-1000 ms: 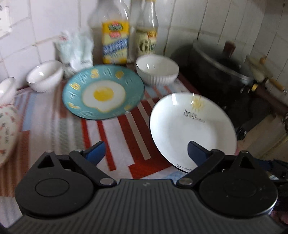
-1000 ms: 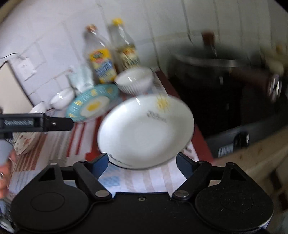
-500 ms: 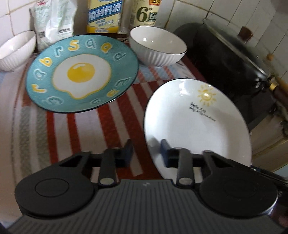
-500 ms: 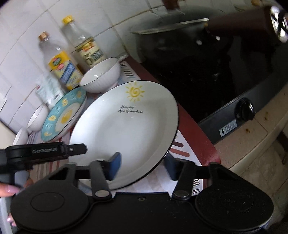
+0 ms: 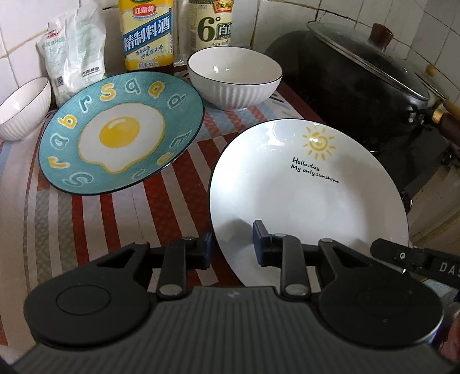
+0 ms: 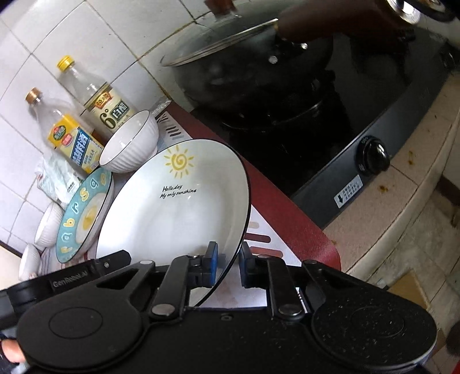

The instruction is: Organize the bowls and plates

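In the left wrist view, a white bowl (image 5: 21, 108) sits at the far left edge of the frame, with a plastic bag (image 5: 73, 54) behind it against the tiled wall. Right of the bag stand 2 bottles: one with a yellow label (image 5: 146, 34) and one with a pale label (image 5: 211, 24). Below them, left of centre, lies the blue plate (image 5: 120, 132) painted with a fried egg, resting on the striped cloth (image 5: 86, 224). A second white bowl, the ribbed bowl (image 5: 234, 77), stands at upper centre, just beside the blue plate's far rim. The white plate (image 5: 307, 192) with a sun drawing fills the centre right, tilted. The left gripper (image 5: 231, 248) at lower centre straddles the white plate's near-left rim, 1 finger outside and 1 over the inside; the fingers stand fairly wide and whether they pinch the rim I cannot tell. A black wok (image 5: 353, 86) with a glass lid occupies the upper right.

In the right wrist view, the same white plate (image 6: 175, 213) sits at centre, its left edge overlapping the blue plate (image 6: 83, 213). The right gripper (image 6: 228, 266) at lower centre is clamped on the plate's near-right rim, a finger on each face.
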`<action>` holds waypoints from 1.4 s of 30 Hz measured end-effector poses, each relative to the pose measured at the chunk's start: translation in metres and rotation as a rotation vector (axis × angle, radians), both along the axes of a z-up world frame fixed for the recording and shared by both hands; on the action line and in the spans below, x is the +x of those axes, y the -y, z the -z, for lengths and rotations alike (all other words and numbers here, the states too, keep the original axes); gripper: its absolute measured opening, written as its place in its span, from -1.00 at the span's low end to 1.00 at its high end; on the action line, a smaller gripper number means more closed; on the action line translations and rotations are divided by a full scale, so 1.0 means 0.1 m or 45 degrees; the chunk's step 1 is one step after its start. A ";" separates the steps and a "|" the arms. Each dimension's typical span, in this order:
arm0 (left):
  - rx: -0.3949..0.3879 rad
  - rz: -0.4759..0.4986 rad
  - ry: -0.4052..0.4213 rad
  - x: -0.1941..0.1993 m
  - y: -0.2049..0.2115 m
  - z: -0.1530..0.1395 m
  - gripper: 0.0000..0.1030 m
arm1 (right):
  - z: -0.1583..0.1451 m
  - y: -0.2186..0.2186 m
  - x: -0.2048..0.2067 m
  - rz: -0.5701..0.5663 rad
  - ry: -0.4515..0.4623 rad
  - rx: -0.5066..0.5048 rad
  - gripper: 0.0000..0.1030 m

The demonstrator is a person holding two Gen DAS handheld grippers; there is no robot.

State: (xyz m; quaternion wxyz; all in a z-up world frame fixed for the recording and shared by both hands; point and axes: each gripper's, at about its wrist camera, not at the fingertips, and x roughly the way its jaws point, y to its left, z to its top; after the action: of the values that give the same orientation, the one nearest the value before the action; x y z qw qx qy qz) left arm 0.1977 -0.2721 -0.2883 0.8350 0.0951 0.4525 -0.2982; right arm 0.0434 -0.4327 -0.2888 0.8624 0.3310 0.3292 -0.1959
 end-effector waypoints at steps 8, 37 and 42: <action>-0.029 -0.011 -0.027 0.03 -0.21 -0.08 -0.55 | -0.18 -0.22 0.08 -0.143 -0.096 -0.121 -0.59; -0.075 -0.433 0.145 -0.56 -2.80 -0.84 -0.55 | -0.89 -2.16 0.33 -0.697 0.012 -0.122 -0.57; -0.087 -0.439 0.164 -0.56 -2.96 -0.68 -0.54 | -0.79 -2.27 0.49 -0.741 -0.012 -0.116 -0.57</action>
State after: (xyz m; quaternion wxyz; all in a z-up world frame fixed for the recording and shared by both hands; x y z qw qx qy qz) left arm 0.1420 0.0240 -0.2203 0.9037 0.0066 0.3973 -0.1594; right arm 0.0922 -0.2053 -0.2095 0.8947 0.1828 0.4053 0.0434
